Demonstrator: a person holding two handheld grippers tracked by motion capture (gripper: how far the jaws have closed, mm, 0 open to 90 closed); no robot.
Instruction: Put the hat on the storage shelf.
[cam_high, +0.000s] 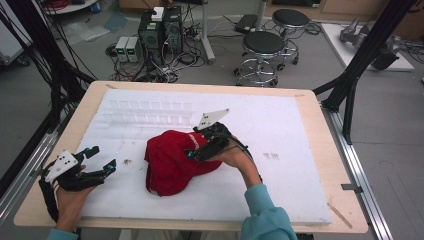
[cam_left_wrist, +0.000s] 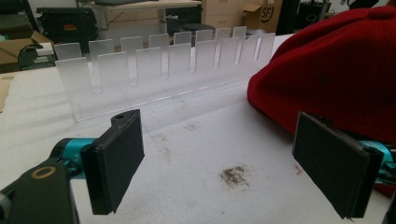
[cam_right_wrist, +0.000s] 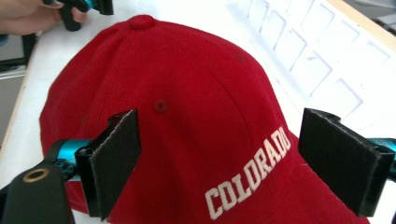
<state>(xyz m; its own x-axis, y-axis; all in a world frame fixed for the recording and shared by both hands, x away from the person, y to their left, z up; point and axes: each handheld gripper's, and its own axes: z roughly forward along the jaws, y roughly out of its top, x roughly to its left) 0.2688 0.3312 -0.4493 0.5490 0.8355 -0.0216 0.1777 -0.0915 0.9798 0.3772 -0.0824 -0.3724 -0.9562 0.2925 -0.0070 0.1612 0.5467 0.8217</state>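
My big wooden table (cam_high: 320, 165) has a white foam sheet (cam_high: 280, 130) on top, and in the middle of that sheet lies my red cap (cam_high: 170, 165). Behind it, near the far edge of the sheet, stands a clear plastic rack (cam_left_wrist: 154, 70) with a row of slots. The cap says COLORADO (cam_right_wrist: 252, 172) in white letters on its front, and it has a little button (cam_right_wrist: 141, 21) on the very top. I think the cap is light and soft, so it will squash and fold if I squeeze the round part. The brim feels like the best place to grab, because it is likely stiffer and flat. My right claw (cam_right_wrist: 219, 163) is just over the front of the cap, and its two black pads are wide apart with nothing pinched between them. My left claw (cam_high: 97, 160) waits at the left side of the sheet, near the cap but not touching it, and its pads are wide apart too.
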